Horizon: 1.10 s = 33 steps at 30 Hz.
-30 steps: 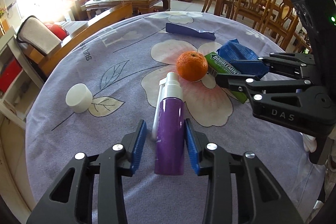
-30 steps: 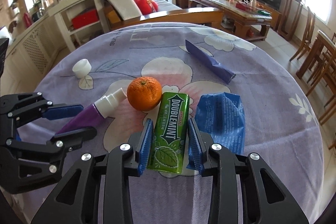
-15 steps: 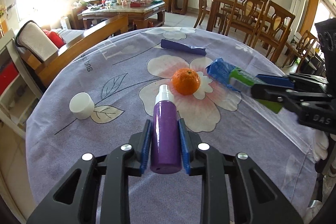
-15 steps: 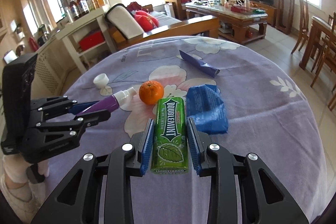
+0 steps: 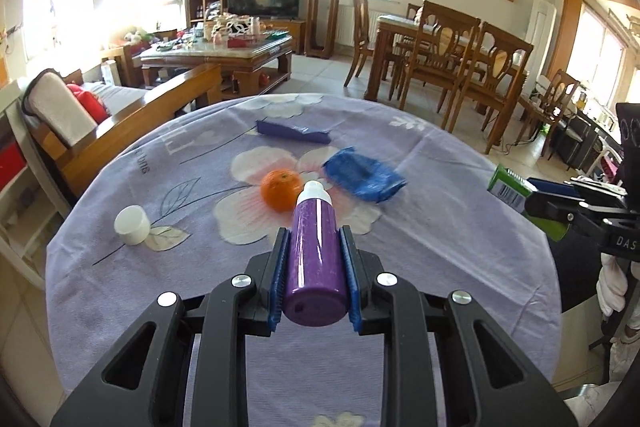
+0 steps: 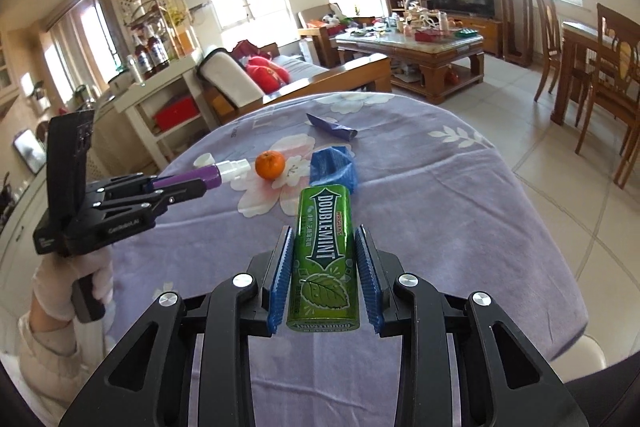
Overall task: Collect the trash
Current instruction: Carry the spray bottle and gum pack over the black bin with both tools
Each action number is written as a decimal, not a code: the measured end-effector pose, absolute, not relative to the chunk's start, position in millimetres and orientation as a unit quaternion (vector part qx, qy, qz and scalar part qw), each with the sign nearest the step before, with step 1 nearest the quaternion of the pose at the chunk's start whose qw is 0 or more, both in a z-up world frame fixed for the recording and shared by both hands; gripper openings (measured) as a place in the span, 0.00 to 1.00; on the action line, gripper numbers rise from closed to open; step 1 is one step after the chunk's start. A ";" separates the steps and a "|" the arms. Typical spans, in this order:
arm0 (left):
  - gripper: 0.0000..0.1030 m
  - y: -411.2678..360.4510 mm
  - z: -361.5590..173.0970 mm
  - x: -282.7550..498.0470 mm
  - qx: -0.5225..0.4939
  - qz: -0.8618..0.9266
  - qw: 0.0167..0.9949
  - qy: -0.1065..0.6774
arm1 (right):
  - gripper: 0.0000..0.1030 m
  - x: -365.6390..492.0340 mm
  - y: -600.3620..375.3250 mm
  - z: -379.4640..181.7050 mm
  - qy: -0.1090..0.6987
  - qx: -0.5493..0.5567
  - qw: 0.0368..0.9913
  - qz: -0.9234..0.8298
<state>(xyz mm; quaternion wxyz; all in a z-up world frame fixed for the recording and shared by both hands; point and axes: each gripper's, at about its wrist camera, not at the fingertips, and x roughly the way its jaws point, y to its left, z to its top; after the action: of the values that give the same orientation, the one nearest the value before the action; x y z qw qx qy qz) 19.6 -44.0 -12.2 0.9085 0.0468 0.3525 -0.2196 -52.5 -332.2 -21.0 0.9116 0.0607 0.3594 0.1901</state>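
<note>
1. I have the purple spray bottle (image 5: 316,251) clamped in the left gripper (image 5: 314,281). Both blue pads press its sides, the white nozzle points away from me, and it is lifted off the cloth.
2. I have the green Doublemint gum pack (image 6: 325,259) in the right gripper (image 6: 324,279). Its fingers are closed to the pack's width, and the pack is held lengthwise above the table.
3. Progress, as I judge it: two items are picked up but not yet deposited. No bin shows in either view, so I cannot tell where they go.
4. Left on the purple floral tablecloth (image 5: 420,259): a crumpled blue wrapper (image 5: 362,175) just beside an orange (image 5: 281,189), a folded dark blue wrapper (image 5: 292,131) near the far edge, and a white cap (image 5: 132,225) apart on the left side. Whether the orange counts as trash I cannot say.
5. Edges: the table is round, and its rim drops away close to the right gripper's side in the left wrist view.
6. Room: the near part of the cloth is bare under both grippers. The two stand well apart, so I judge either can withdraw without fouling the other — the far side is bounded by a wooden sofa (image 6: 320,83) and dining chairs (image 5: 452,47).
</note>
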 end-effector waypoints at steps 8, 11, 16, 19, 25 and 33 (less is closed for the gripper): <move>0.24 -118.0 7.6 -4.8 0.068 -0.290 0.898 0.322 | 0.31 -100.0 -393.0 -13.8 0.344 0.078 0.924 0.149; 0.24 -147.8 12.4 -14.5 0.074 -0.321 0.892 0.311 | 0.31 -121.1 -422.9 -13.4 0.339 0.090 0.928 0.126; 0.24 -205.2 16.2 -29.8 0.083 -0.375 0.875 0.294 | 0.31 -160.1 -479.4 -13.0 0.327 0.115 0.935 0.077; 0.24 -240.7 16.2 -42.2 0.087 -0.410 0.861 0.287 | 0.31 -186.8 -511.7 -14.6 0.321 0.129 0.937 0.044; 0.24 -316.9 10.9 -65.2 0.107 -0.482 0.820 0.288 | 0.31 -240.1 -575.7 -19.7 0.308 0.161 0.938 -0.023; 0.24 -404.9 -6.0 -101.4 0.133 -0.564 0.763 0.284 | 0.31 -305.3 -654.0 -36.9 0.296 0.199 0.928 -0.107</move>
<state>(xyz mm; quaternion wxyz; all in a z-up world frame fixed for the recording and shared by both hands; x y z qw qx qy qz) -101.4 -404.9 -6.0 0.7635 0.1334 0.2845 -0.5643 -305.3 -654.0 -36.9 0.9281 0.1989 0.2960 -0.1068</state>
